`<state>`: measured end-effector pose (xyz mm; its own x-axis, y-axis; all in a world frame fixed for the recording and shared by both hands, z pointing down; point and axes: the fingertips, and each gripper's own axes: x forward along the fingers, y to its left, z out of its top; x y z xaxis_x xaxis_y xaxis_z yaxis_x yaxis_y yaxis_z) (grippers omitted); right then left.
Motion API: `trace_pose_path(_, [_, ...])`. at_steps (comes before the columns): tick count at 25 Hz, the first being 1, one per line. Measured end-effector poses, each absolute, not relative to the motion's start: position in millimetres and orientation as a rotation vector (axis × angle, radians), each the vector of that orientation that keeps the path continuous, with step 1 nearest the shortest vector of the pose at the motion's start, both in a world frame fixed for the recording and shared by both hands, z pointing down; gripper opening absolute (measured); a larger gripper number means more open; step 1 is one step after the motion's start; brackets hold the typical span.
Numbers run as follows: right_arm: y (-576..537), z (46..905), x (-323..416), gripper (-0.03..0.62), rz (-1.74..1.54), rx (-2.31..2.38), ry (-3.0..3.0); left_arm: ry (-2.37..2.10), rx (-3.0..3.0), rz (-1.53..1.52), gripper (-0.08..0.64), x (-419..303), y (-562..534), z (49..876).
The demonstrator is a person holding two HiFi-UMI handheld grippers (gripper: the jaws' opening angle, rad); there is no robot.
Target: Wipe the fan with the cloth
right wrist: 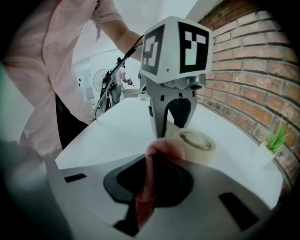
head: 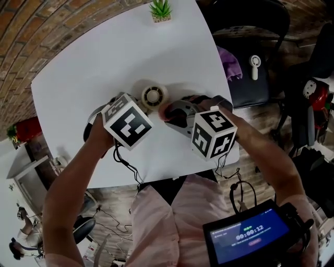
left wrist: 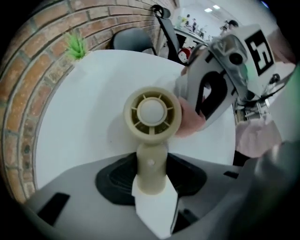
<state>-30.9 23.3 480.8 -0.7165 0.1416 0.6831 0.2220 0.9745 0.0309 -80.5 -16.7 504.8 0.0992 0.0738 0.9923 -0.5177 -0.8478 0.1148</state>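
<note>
The wiping step is judged to be in hand. The fan [left wrist: 152,112], a small cream hand-held unit, is found over the middle part of the bench [head: 104,57], somewhat nearer the person's edge than the far edge where a potted plant [head: 160,10] stands. It is held by its handle in the left tool [left wrist: 151,185], whose jaws are set partway together and clamped on either side of that handle. The right tool [right wrist: 146,187] is closed on the pink cloth [right wrist: 161,154]: a strip of it is pinched between the jaws and a bunched end is carried out in front, where it is pressed against the rim of the fan head on the side facing that tool. The fan is laid close to flat, with its round grille and hub turned upward. Its long axis is run roughly level, from the gripped handle on the person's side out to the head toward the far edge. Whether the head is rested on the bench or held just clear of it cannot be settled. For the next move, it is judged that the cloth should be drawn around the rim and across the grille, while the handle is kept firmly clamped so that the head is not pushed aside.
</note>
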Motion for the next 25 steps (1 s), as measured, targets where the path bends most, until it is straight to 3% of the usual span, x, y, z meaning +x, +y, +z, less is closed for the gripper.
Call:
trace_pose_path(7, [52.2, 466.2, -26.9, 0.03, -0.019, -0.207, -2.433, -0.604, 1.857, 1.474, 0.21, -77.0, -9.3, 497.5])
trace_pose_path(10, [42.8, 454.1, -12.8, 0.031, 0.088, -0.042, -2.461, -0.638, 1.938, 1.327, 0.272, -74.0, -11.8, 486.0])
trace_pose_path(17, [49.7, 414.3, 18.4, 0.031, 0.429, 0.351, -2.511, -0.53, 1.955, 1.105, 0.333, -77.4, 36.4, 479.7])
trace_pose_path(25, [50.1, 396.3, 48.6, 0.032, 0.441, 0.523, -2.482, -0.367, 2.046, 0.945, 0.336, 14.2, 42.3, 472.5])
